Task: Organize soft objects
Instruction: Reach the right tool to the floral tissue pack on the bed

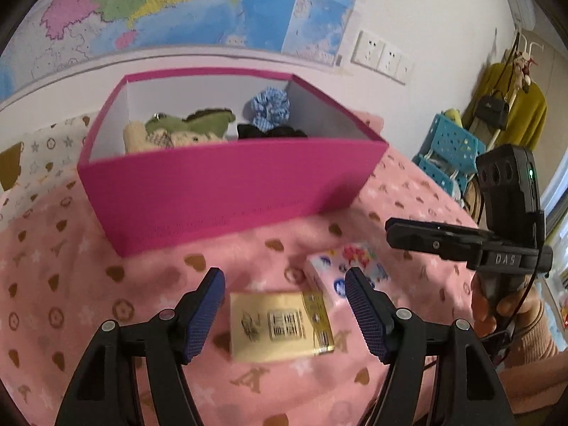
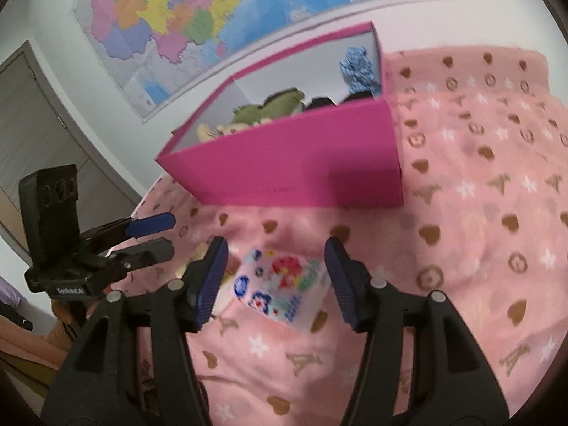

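Observation:
A pink box [image 1: 227,191] stands on the pink blanket and holds a green plush toy [image 1: 198,122], a beige plush, a blue checked scrunchie [image 1: 270,104] and something black. My left gripper [image 1: 285,314] is open above a yellow tissue pack [image 1: 277,325]. A white flowery tissue pack [image 1: 346,269] lies just right of it. In the right wrist view my right gripper [image 2: 275,282] is open around that flowery pack [image 2: 284,285], with the box [image 2: 294,167] behind. Each gripper shows in the other's view: the right gripper [image 1: 408,234] and the left gripper [image 2: 161,234].
The blanket [image 2: 479,213] with brown hearts and stars covers the bed. A wall map [image 1: 177,3] hangs behind the box. Blue plastic baskets [image 1: 451,152] and a coat rack with yellow clothes [image 1: 511,106] stand to the right. A grey door [image 2: 32,135] is at the left.

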### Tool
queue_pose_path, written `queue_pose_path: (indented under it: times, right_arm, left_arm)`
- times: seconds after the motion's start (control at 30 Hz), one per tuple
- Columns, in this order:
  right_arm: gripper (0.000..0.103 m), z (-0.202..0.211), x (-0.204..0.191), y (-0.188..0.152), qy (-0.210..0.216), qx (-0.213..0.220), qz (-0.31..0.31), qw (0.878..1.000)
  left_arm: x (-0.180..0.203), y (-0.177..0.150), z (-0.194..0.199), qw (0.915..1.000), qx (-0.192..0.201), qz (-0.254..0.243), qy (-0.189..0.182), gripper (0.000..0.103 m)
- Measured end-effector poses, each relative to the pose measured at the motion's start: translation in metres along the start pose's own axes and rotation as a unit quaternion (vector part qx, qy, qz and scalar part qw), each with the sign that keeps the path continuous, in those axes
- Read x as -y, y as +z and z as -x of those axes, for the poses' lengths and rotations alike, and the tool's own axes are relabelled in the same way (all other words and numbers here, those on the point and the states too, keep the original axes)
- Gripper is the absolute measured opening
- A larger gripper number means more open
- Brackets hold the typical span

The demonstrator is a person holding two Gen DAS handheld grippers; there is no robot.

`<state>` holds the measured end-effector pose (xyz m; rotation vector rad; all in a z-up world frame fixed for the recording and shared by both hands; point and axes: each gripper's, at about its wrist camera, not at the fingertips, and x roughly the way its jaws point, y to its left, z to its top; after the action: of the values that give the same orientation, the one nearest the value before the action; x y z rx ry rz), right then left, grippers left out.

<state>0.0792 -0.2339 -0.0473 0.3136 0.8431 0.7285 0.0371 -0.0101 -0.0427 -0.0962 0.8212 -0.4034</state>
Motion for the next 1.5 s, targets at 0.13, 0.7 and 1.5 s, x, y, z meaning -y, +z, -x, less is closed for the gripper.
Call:
queue_pose_path:
  times: [0.13, 0.7, 1.5]
  right_arm:
    - [0.059, 0.0, 0.005, -0.01, -0.002, -0.007, -0.011, 1.0]
    - [0.059, -0.01, 0.007, -0.032, -0.004, -0.033, -0.029, 0.999]
    - [0.059, -0.018, 0.011, -0.032, 0.009, -0.043, -0.036, 0.998]
  left_arm:
    - [0.001, -0.01, -0.002, 0.9999, -0.016, 0.0, -0.001, 0.072]
    - [0.036, -0.008, -0.018, 0.9985, -0.025, -0.024, -0.042, 0.07]
    - [0.031, -0.006, -0.042, 0.995, -0.07, -0.038, -0.06, 0.07]
